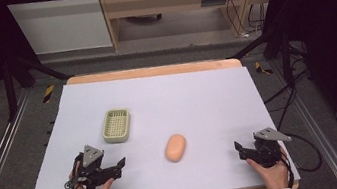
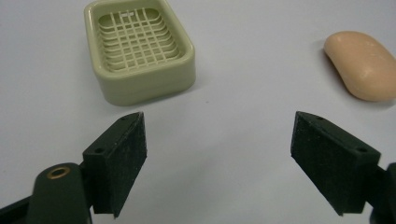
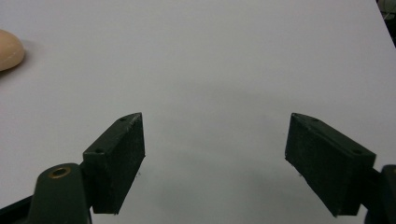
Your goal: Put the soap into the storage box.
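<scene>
Soap bar [image 1: 175,147]: rigid, smooth, likely slippery; best gripped across its short width. Left gripper [image 1: 119,164] and right gripper [image 1: 239,148] jaws wide open, empty, beside soap dish [image 1: 116,125].

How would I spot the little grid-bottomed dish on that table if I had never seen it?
Start at the pale sheet that covers the table, then look at its left half, just beyond the left gripper. There sits the soap dish, apart from the peach soap bar to its right. It is the one pale green, rectangular thing, with a raised rim and an open lattice floor.
</scene>
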